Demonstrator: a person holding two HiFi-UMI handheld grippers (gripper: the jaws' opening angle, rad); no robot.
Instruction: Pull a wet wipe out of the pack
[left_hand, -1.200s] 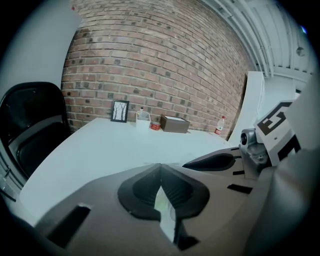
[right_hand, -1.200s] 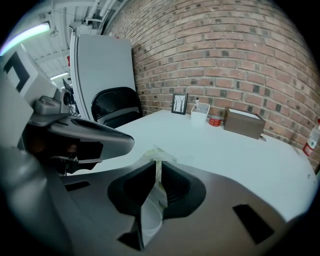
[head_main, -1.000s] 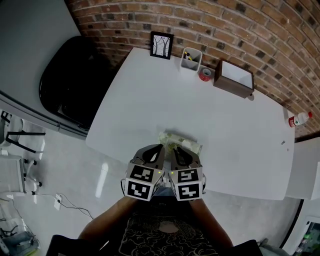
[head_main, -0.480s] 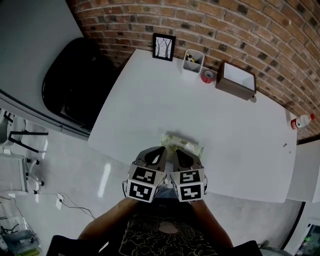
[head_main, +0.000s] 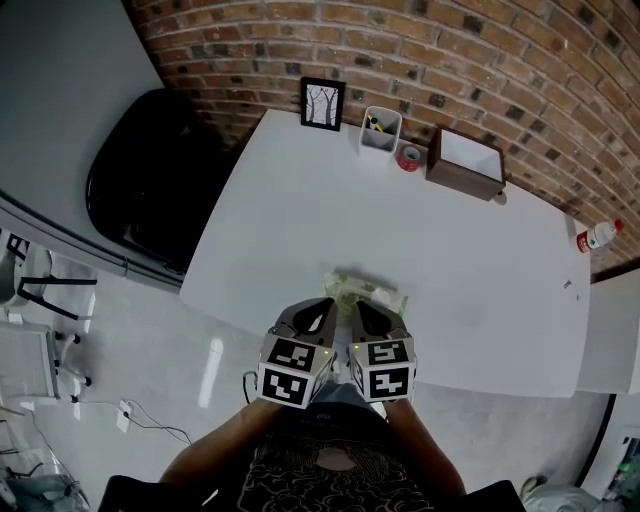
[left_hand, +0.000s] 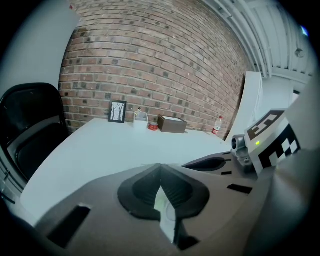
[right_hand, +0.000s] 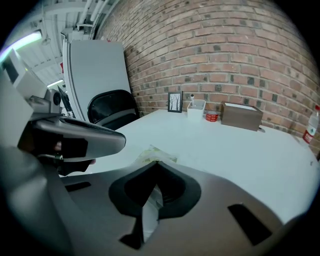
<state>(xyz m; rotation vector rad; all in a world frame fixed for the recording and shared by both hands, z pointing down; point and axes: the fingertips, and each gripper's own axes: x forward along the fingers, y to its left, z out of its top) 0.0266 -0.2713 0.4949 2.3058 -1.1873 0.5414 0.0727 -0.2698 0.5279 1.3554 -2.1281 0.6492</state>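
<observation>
1. Your left gripper: jaws together, clamped on a pale strip of wipe. The strip runs back from the closed tips toward the camera.

2. Your right gripper: jaws together and clamped on wipe likewise, with a pale strip showing between the pads behind the tips. You cannot tell whether both grippers hold one sheet or two.

3. Grippers relative to each other: side by side and nearly touching, tips angled slightly inward, over the near edge of the table.

4. Pack: pale green-yellow and flat on the table. It lies just ahead of both sets of tips, more in front of the right gripper than the left.

5. Far ahead of the grippers, along the table's back edge by the brick wall:
- frame, upright, ahead and slightly left of the left gripper;
- white cup, just right of the frame, holding pens;
- red tape roll, beside the cup;
- brown box, open-topped, ahead and right of the right gripper.

6. Bottle: well off to the right of the right gripper, at the table's far right end, white with a red cap.

7. Black chair: well off to the left of the left gripper, beyond the table's left edge.
</observation>
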